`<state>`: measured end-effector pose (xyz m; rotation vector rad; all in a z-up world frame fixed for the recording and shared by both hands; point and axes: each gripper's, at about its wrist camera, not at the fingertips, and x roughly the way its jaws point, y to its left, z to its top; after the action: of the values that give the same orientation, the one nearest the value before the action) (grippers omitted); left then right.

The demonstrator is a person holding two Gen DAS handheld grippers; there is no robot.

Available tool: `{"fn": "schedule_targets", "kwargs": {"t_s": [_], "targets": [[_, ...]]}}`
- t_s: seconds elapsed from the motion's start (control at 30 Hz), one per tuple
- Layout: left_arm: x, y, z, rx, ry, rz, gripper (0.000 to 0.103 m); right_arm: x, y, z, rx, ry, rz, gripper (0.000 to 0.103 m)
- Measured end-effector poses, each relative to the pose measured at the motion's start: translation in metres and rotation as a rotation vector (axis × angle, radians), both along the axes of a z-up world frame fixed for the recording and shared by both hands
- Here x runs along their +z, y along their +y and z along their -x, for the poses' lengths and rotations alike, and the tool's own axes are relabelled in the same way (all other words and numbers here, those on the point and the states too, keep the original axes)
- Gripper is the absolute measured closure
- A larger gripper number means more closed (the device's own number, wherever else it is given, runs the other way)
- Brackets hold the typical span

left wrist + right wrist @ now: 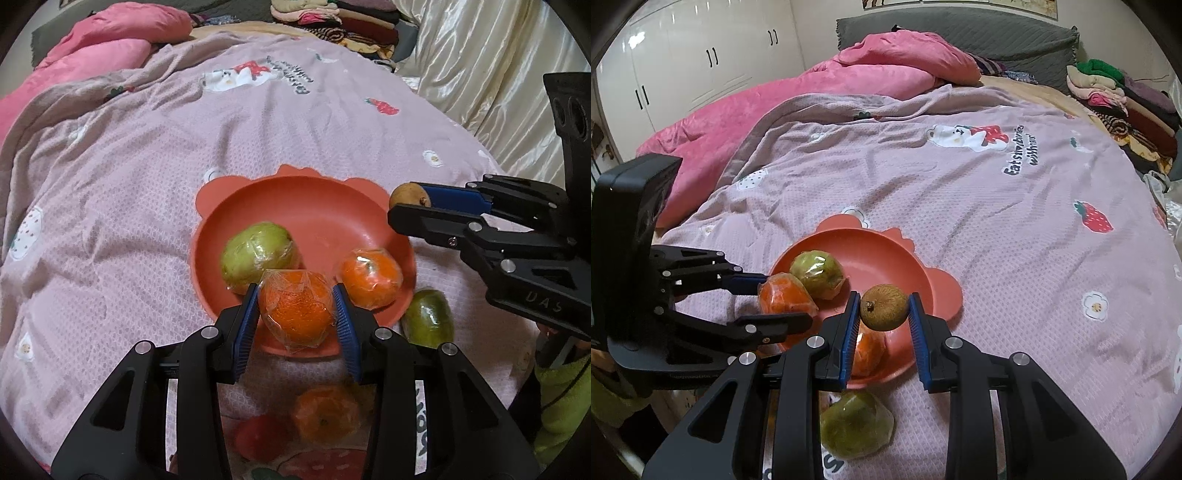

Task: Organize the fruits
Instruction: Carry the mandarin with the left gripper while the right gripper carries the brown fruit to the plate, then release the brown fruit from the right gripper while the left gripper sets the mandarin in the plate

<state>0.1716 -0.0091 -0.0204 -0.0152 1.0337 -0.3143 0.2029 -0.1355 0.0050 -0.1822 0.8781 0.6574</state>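
Observation:
A coral plate (pixel 325 206) (pixel 882 251) lies on the lilac bedspread. In it sit a wrapped green fruit (pixel 258 254) (pixel 816 273) and a wrapped orange (pixel 371 277) (pixel 868 350). My left gripper (pixel 295 314) (pixel 775 299) is shut on a second wrapped orange (pixel 295 306) (pixel 785 295) over the plate's near rim. My right gripper (pixel 884 314) (pixel 406 205) is shut on a small brown fruit (pixel 884 306) (pixel 406 195) above the plate's right side. Another green fruit (pixel 428 317) (pixel 855 428) lies on the bedspread beside the plate.
Below my left gripper an orange (pixel 325 413) and a red fruit (pixel 258 435) lie blurred on the bedspread. A pink duvet (pixel 798 96) is heaped at the far left. Folded clothes (pixel 1115 96) are stacked at the far right, next to a cream curtain (pixel 491 66).

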Motion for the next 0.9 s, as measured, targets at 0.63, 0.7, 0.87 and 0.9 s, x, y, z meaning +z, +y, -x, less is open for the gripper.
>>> {"fn": "schedule_targets", "kwargs": {"t_s": [0.63, 0.7, 0.87, 0.9], "targets": [[0.0, 0.004, -0.001, 0.007, -0.002, 0.012, 0.071, -0.021, 0.026, -0.021, 0.047, 0.033, 0.044, 0.078], [0.0, 0.004, -0.001, 0.006, -0.004, 0.01, 0.071, -0.023, 0.028, -0.023, 0.05, 0.037, 0.049, 0.078], [0.001, 0.006, 0.001, 0.006, -0.006, 0.013, 0.07, -0.03, 0.031, -0.026, 0.055, 0.051, 0.059, 0.078], [0.001, 0.006, 0.001, 0.006, -0.006, 0.014, 0.071, -0.031, 0.031, -0.027, 0.053, 0.053, 0.06, 0.078]]}}
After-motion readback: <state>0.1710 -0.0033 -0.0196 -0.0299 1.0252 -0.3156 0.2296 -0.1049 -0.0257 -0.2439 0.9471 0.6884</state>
